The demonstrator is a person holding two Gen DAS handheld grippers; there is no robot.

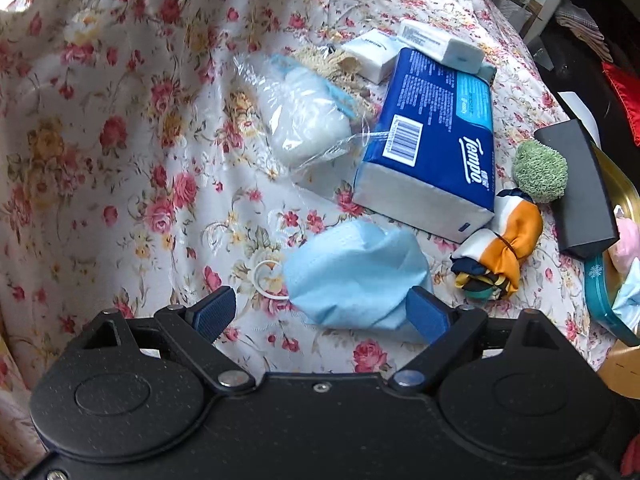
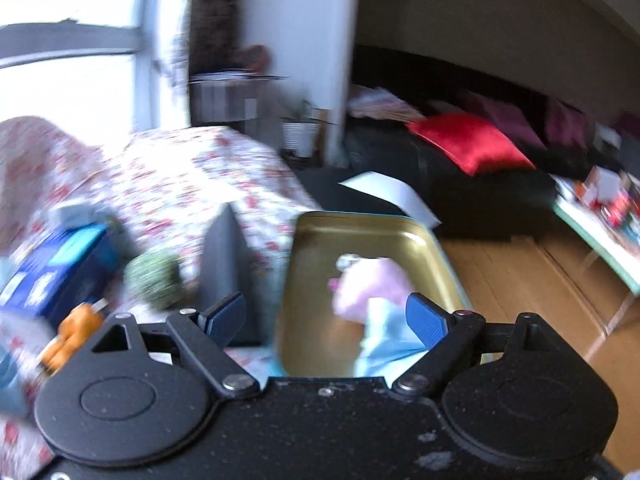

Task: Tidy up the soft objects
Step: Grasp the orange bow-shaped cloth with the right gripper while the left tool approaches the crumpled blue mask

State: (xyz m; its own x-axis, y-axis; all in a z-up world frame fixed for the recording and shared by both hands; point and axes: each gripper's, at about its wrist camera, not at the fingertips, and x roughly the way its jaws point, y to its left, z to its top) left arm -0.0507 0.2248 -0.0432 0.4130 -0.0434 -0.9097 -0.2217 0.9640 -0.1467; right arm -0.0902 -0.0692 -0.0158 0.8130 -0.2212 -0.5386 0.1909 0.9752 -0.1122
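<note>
My left gripper [image 1: 320, 312] is open and points down at a crumpled light-blue face mask [image 1: 356, 276] lying on the floral cloth between its fingers; the pads do not press it. Beyond lie a blue Tempo tissue pack [image 1: 432, 148], a clear bag of white cotton [image 1: 304, 120], an orange and navy scarf bundle [image 1: 500, 248] and a green knitted ball [image 1: 540, 174]. My right gripper [image 2: 326, 318] is open over a gold-lined tin [image 2: 308, 264] holding a pink soft item [image 2: 372, 284] and a light-blue one [image 2: 384, 340]. The right view is blurred.
Small white tissue packs [image 1: 440, 44] and a straw-coloured bundle [image 1: 332, 64] sit behind the Tempo pack. A black box [image 1: 580, 188] stands between the ball and the tin [image 1: 600, 292]. Past the table edge are wooden floor [image 2: 520, 280], a dark sofa and a red cushion [image 2: 468, 140].
</note>
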